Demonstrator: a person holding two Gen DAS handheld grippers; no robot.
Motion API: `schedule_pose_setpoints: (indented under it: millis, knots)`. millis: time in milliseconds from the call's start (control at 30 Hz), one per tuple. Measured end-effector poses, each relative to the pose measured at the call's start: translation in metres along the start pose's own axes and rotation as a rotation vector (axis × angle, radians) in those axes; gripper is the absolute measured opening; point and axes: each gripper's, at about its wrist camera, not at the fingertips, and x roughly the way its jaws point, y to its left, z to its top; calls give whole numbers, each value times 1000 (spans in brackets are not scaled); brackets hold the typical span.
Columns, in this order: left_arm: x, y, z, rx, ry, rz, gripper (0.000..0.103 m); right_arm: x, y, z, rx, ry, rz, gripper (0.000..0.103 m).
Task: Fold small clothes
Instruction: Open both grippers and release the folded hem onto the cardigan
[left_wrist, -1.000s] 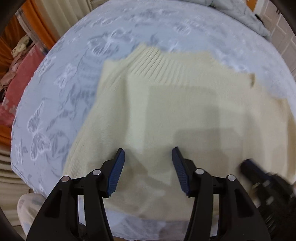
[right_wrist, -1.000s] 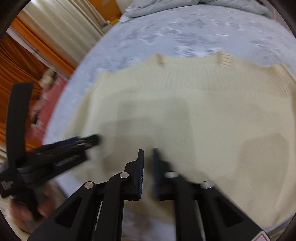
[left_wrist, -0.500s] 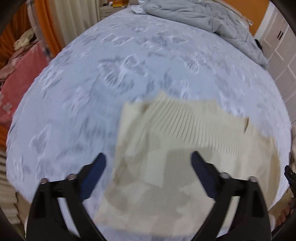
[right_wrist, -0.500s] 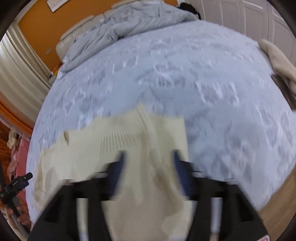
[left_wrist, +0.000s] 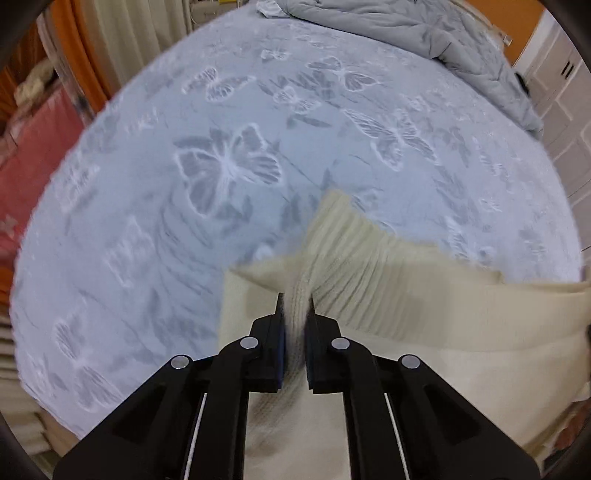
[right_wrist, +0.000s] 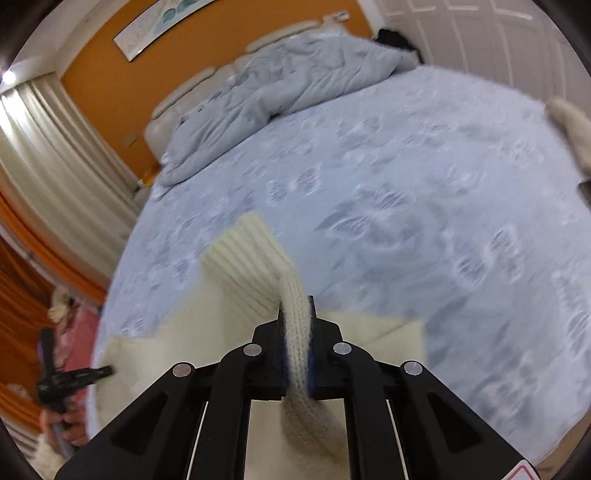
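A cream knitted sweater lies on the near edge of a bed. My left gripper is shut on its ribbed hem at the left corner and lifts it off the bed. My right gripper is shut on the ribbed hem of the sweater at the right corner, and the raised cloth stands up in front of the fingers. The left gripper also shows small at the left of the right wrist view.
The bed has a pale blue bedspread with butterfly patterns. A grey duvet is bunched at the headboard. Another cream garment lies at the bed's right edge. Curtains hang on the left.
Both grippers were open over the flat sweater; they have closed on its hem corners and raised it. The views have tilted up toward the far side of the bed.
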Motion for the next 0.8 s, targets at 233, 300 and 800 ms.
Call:
schedule_pose_setpoints:
  millis: [233, 300, 800]
  knots:
    - [64, -2, -7, -1, 106, 90, 11, 83, -48, -37, 67, 256, -151, 10]
    - [50, 2, -8, -20, 89, 69, 14, 68, -39, -32, 68, 232, -175, 16]
    - [-8, -20, -143, 44, 59, 89, 41, 20, 168, -186, -300, 356, 153, 15]
